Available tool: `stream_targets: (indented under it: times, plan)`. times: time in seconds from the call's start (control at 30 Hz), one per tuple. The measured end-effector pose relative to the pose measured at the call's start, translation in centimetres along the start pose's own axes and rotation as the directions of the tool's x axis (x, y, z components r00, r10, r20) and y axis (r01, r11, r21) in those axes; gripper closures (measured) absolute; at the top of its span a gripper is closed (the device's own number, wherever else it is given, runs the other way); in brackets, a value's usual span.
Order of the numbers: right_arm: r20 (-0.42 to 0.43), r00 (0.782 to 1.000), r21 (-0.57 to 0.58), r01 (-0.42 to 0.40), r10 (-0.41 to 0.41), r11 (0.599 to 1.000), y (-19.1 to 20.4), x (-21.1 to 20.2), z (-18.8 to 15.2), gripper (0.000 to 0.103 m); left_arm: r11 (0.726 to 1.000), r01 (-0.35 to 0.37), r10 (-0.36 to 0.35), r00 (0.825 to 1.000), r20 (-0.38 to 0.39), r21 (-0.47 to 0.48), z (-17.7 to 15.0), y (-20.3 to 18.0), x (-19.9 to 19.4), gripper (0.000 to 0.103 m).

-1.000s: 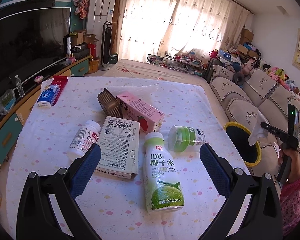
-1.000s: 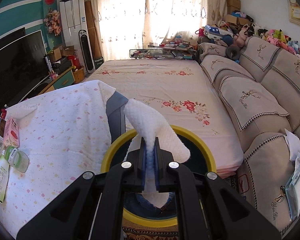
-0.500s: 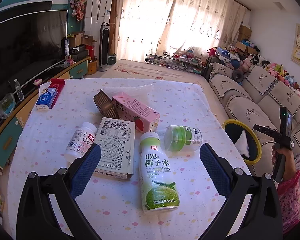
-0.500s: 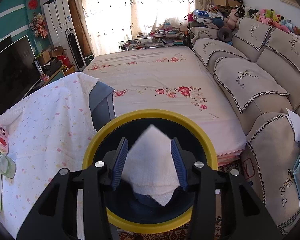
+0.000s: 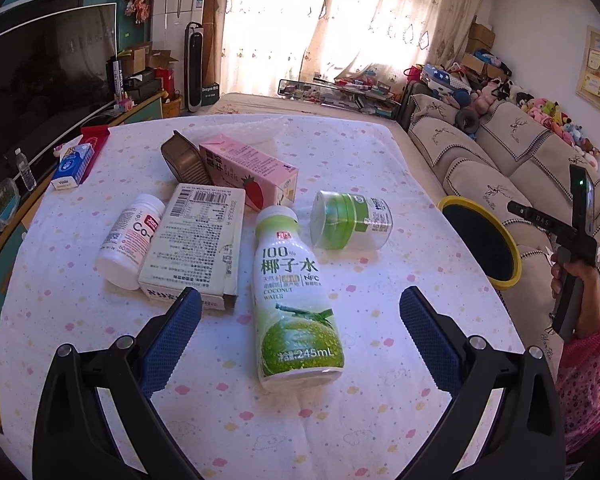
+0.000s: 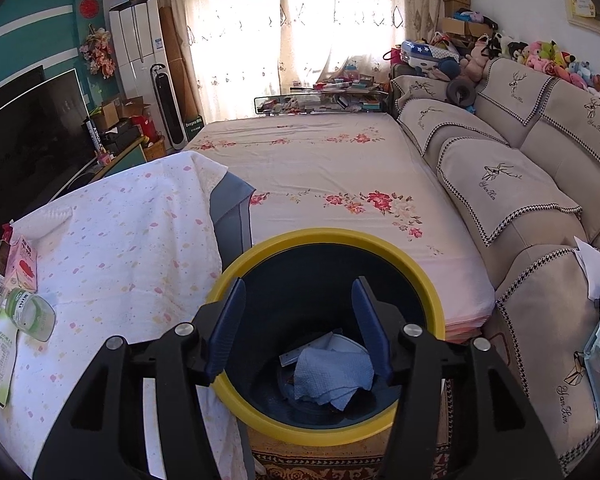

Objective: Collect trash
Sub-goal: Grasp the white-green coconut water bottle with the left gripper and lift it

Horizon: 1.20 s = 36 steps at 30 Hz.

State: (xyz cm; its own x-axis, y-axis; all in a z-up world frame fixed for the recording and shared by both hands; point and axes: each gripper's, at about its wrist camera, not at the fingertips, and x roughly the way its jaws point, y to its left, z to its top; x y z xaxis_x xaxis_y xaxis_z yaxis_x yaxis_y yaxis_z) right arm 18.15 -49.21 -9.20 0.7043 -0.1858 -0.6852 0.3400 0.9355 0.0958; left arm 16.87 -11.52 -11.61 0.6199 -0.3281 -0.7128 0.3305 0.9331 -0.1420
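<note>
Tabletop under a white cloth with pastel spots carries the remaining trash. At the far left edge lies a small blue-and-white box. Next, a white pill bottle lies on its side, touching a flat cream carton with its barcode up. Behind these, a brown plastic tray leans against a pink strawberry milk carton. A coconut water bottle lies cap-away in the middle, between the left gripper fingers — these are spread wide, holding nothing and touching nothing. Just right of the bottle's cap lies a clear jar with a green lid, on its side.

Off the tabletop's right edge stands the yellow-rimmed bin, dark inside. The right gripper hangs directly above its mouth, fingers well apart and empty. A crumpled paper towel lies at the bin's bottom on other scraps — not touching the fingers.
</note>
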Motion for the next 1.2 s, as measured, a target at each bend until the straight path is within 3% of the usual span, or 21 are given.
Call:
stream_targets:
  times: [0.33,0.43,0.57,0.67,1.2]
  plan:
    - [0.006,1.0,0.013,-0.023,0.023,1.0,-0.2,-0.3,-0.4,0.049,0.999,-0.031,0.03,0.995,-0.09,-0.009,-1.6,-0.5,3.6,0.007]
    - [0.001,0.999,0.013,-0.032,0.032,0.999,-0.1,0.0,-0.5,0.049,0.999,-0.037,0.037,0.995,-0.094,0.001,-1.7,-0.8,4.0,0.015]
    - [-0.008,0.999,0.008,-0.044,0.044,0.999,0.3,0.3,-0.9,0.049,0.999,-0.037,0.035,0.993,-0.109,-0.017,-2.0,-0.6,4.7,0.034]
    - [-0.013,0.999,0.006,-0.052,0.052,0.999,0.5,0.5,-1.1,0.049,0.998,-0.053,0.051,0.993,-0.105,-0.021,-2.2,-0.5,4.6,0.046]
    - [0.002,0.997,0.003,-0.073,0.073,0.997,0.8,-0.1,-1.2,0.049,0.998,-0.038,0.037,0.999,0.037,0.043,-0.9,0.6,-1.7,0.049]
